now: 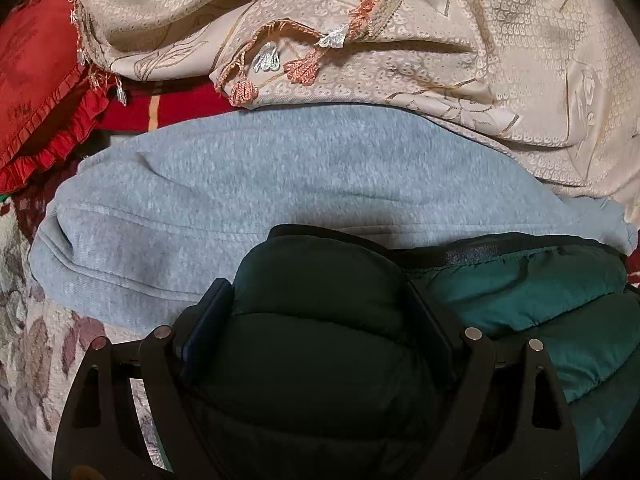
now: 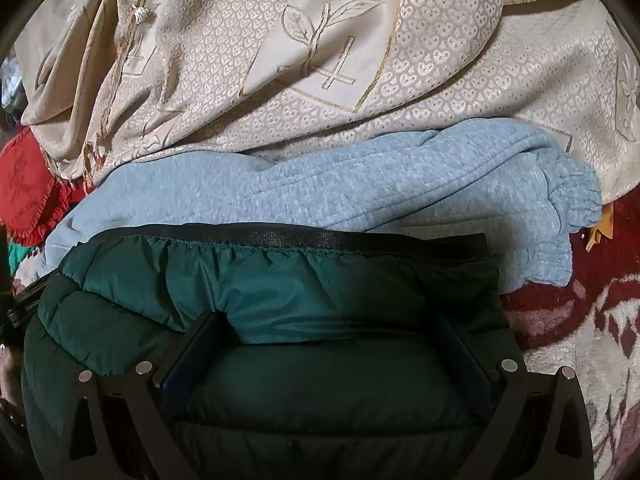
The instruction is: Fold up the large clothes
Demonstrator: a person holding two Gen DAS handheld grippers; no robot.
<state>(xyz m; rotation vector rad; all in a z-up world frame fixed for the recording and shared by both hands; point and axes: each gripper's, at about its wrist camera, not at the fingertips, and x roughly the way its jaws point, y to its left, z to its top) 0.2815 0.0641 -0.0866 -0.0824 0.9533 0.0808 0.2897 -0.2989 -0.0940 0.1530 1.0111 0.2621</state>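
Observation:
A dark green puffer jacket (image 1: 520, 300) with a black elastic hem lies in front of a folded grey sweatshirt (image 1: 248, 200). My left gripper (image 1: 316, 300) has its jaws spread wide, with a puffed fold of the jacket bulging between the fingers. In the right wrist view the jacket (image 2: 280, 288) fills the lower half and the grey sweatshirt (image 2: 360, 192) lies behind it. My right gripper (image 2: 328, 332) is also spread wide over the jacket's quilted panel. Whether either gripper's pads press the fabric is unclear.
A beige patterned cloth with tassels (image 1: 440, 60) is heaped behind the sweatshirt; it also shows in the right wrist view (image 2: 320, 60). A red ruffled cushion (image 1: 36, 92) lies at the far left. A red and cream patterned rug (image 2: 580, 340) covers the floor.

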